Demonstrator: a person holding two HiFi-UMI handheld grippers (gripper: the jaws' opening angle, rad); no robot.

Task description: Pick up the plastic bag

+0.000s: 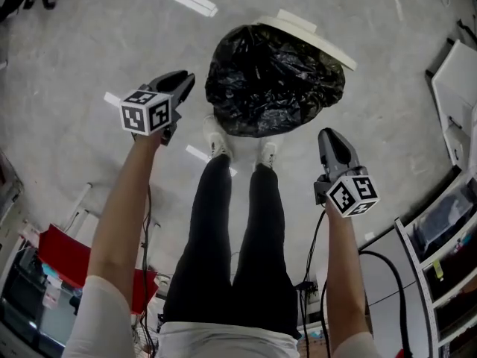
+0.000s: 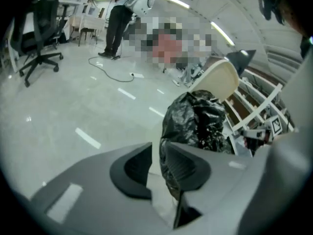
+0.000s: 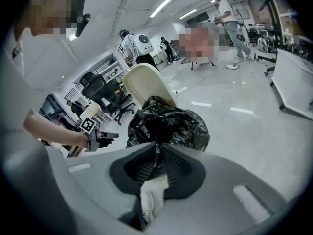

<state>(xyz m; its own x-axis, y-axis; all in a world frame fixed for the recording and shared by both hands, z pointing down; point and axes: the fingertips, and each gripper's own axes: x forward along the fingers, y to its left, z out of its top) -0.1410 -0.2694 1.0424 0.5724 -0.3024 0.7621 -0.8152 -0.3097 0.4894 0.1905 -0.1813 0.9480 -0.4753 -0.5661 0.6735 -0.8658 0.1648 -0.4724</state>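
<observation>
A crumpled black plastic bag sits on the floor just beyond the person's white shoes, leaning on a cream chair shell. My left gripper hovers to the bag's left, apart from it, jaws open with a clear gap and nothing between them. In the left gripper view the bag lies beyond the jaw tips. My right gripper hangs lower right of the bag, not touching it, jaws parted by a narrow slit. The bag shows beyond that slit, with nothing between the jaws.
Shelving and a white table stand at the right. A red box and cables lie near the left. An office chair and a standing person are farther off across the grey floor.
</observation>
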